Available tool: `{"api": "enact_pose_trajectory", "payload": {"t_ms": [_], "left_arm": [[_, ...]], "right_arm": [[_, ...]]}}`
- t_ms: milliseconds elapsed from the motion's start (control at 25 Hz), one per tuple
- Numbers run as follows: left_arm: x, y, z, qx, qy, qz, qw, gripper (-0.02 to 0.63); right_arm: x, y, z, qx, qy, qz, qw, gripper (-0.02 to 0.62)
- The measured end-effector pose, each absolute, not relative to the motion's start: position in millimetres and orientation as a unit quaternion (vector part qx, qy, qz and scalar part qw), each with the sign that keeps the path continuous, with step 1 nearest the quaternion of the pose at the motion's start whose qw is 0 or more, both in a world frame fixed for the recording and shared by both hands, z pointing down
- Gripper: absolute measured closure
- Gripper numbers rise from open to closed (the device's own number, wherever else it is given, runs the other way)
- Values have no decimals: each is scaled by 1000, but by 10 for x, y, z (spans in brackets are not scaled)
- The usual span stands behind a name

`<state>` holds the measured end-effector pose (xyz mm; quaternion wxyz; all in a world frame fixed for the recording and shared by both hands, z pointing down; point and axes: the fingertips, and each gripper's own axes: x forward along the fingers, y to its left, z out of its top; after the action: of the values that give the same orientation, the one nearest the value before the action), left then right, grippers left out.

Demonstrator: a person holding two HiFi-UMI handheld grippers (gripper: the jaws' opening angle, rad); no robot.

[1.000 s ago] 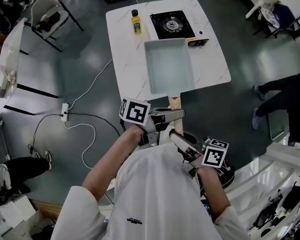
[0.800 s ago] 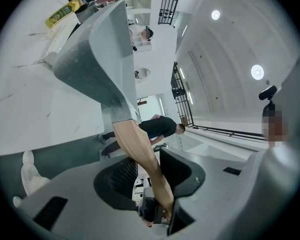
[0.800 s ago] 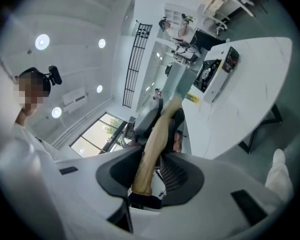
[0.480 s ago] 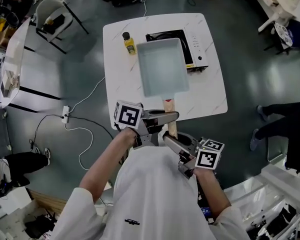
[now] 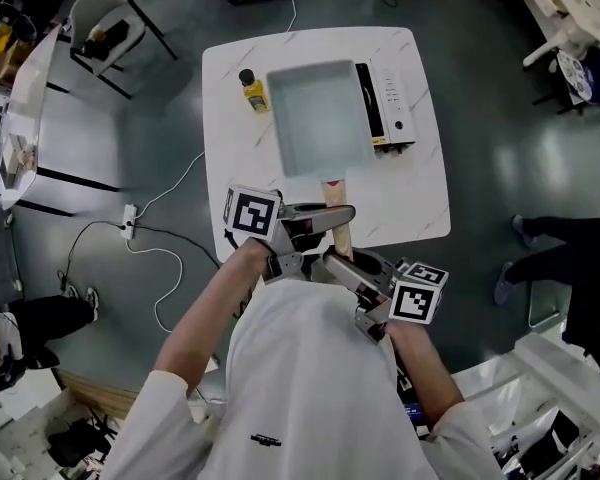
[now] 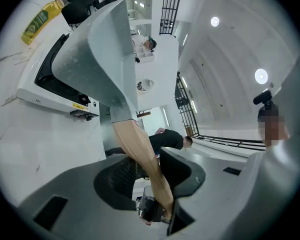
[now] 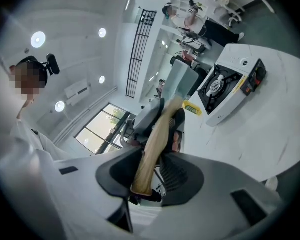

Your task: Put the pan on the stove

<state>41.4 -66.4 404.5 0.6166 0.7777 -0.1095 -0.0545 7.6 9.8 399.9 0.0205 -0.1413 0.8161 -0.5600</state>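
Observation:
A square grey pan (image 5: 320, 118) with a wooden handle (image 5: 335, 200) hangs over the black-topped stove (image 5: 385, 103) on the white table (image 5: 410, 203), hiding most of the burner. My left gripper (image 5: 325, 218) is shut on the handle nearer the pan. My right gripper (image 5: 342, 264) is shut on the handle's end, close behind. In the left gripper view the handle (image 6: 140, 151) runs between the jaws up to the pan (image 6: 102, 49), which sits above the stove (image 6: 55, 81). In the right gripper view the handle (image 7: 152, 149) lies between the jaws, with the stove (image 7: 230, 89) to the right.
A yellow oil bottle (image 5: 252, 90) stands on the table just left of the pan. A chair (image 5: 110, 28) is off the table's far-left corner. A white cable and power strip (image 5: 130, 223) lie on the floor at left. A person's legs (image 5: 570, 238) show at right.
The pan has travelled away from me across the table, from its near half to above the stove, now covering the burner. Both grippers went forward with the handle.

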Motion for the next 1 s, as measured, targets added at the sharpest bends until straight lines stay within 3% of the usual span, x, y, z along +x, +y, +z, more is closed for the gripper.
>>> {"api": "enact_pose_trajectory", "payload": {"t_ms": [1000], "left_arm": [[193, -1296, 4662, 766, -35, 8, 642, 465]], "right_arm": [[-290, -610, 4591, -229, 786, -573, 47, 477]]}}
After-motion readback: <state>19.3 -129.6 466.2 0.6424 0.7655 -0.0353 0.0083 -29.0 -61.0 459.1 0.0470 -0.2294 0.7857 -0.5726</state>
